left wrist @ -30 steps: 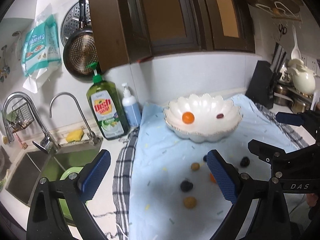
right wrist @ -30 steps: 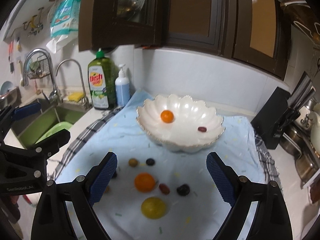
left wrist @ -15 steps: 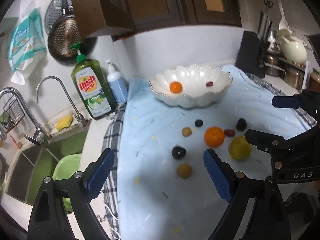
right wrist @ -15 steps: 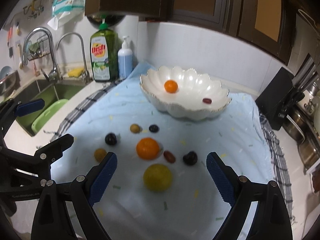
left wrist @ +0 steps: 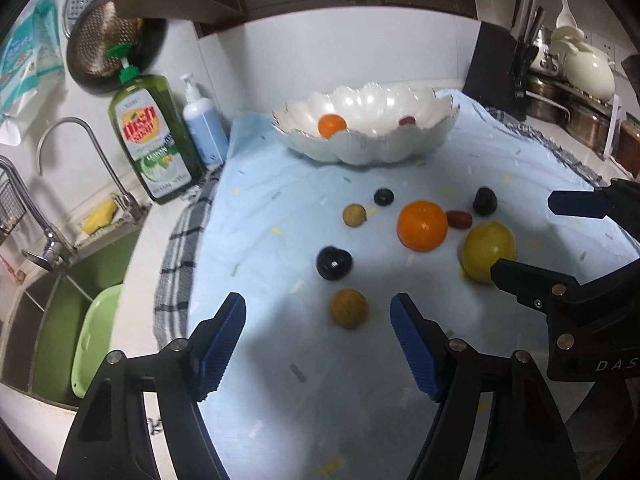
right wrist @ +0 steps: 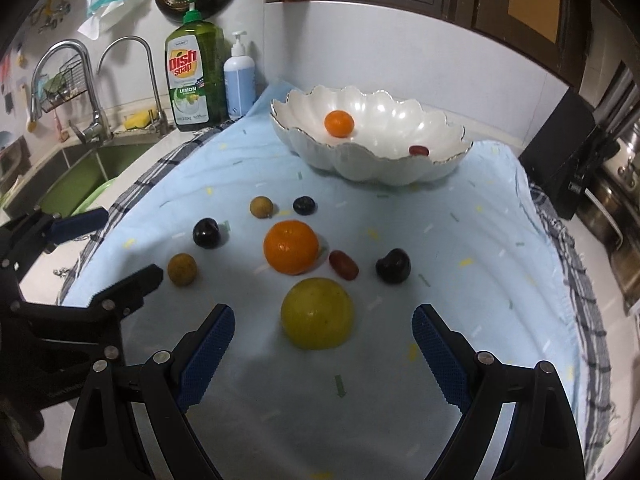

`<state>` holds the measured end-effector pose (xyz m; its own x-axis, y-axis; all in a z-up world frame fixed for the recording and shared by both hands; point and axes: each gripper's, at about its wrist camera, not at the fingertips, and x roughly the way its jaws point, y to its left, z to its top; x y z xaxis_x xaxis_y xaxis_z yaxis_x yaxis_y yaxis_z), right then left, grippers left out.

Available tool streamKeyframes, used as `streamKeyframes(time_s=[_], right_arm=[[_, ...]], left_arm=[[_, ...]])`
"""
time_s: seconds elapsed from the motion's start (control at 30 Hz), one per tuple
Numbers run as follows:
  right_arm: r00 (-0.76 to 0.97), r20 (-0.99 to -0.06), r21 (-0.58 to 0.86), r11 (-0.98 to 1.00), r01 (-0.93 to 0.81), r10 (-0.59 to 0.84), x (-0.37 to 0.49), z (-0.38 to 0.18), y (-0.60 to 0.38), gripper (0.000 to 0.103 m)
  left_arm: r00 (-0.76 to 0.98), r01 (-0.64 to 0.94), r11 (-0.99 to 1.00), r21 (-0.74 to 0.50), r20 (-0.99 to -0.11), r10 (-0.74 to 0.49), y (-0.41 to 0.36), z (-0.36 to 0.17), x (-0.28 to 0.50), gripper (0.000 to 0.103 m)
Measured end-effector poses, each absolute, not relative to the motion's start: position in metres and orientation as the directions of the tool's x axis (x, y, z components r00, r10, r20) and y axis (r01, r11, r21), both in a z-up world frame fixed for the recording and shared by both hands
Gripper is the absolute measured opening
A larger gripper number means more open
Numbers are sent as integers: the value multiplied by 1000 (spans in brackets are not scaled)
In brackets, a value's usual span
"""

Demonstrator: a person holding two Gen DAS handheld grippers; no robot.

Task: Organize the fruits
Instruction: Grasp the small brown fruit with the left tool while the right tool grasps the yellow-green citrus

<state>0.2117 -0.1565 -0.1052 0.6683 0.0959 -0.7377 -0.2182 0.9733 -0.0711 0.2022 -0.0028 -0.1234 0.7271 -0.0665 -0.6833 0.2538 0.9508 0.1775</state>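
Observation:
A white scalloped bowl (left wrist: 436,136) (right wrist: 360,164) stands at the back of a light blue cloth (left wrist: 280,208) and holds a small orange (right wrist: 339,123) and a red grape tomato (right wrist: 419,150). Several loose fruits lie on the cloth. My left gripper (left wrist: 318,330) hovers low with its jaws closing; nothing is between them, and a brown round fruit (left wrist: 348,308) lies just ahead of the gap. My right gripper (right wrist: 323,340) stands open just short of a yellow lemon (right wrist: 317,313). Beyond it lie a large orange (right wrist: 291,246), a red tomato (right wrist: 343,264) and dark plums (right wrist: 393,266) (right wrist: 206,232).
A green dish soap bottle (left wrist: 154,140) and a blue pump bottle (left wrist: 203,128) stand at the cloth's left back corner. The sink (left wrist: 48,320) with taps and a green basin lies left. A black knife block (left wrist: 500,72) and pots stand at the right.
Both grippers have come down and tilted toward the cloth, so the loose fruits look larger and nearer. The left gripper's jaws have narrowed; the right gripper's keep the same gap.

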Motion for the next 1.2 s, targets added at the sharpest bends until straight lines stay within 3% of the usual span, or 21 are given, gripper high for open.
streamKeyframes(time_s=[0.43,0.77,0.9,1.2], right_arm=[[643,-755,-22,976,-216,125,226,-127,-160,80],[603,-782,16,973,-232,157,236,-139,-161,61],[587,-792,28,970,-240,168,239,-142,-162,51],[596,-783,36,970,-242,178,237,-143,-164,50]], left_arm=[[649,273,958,87,-752,-116,-10,-150,225,49],[626,271,960,66,-770,-124,-12,-157,232,28],[628,266,962,63,-768,-123,-12,-157,233,27],[633,259,964,52,-763,-129,-10,-155,232,26]])
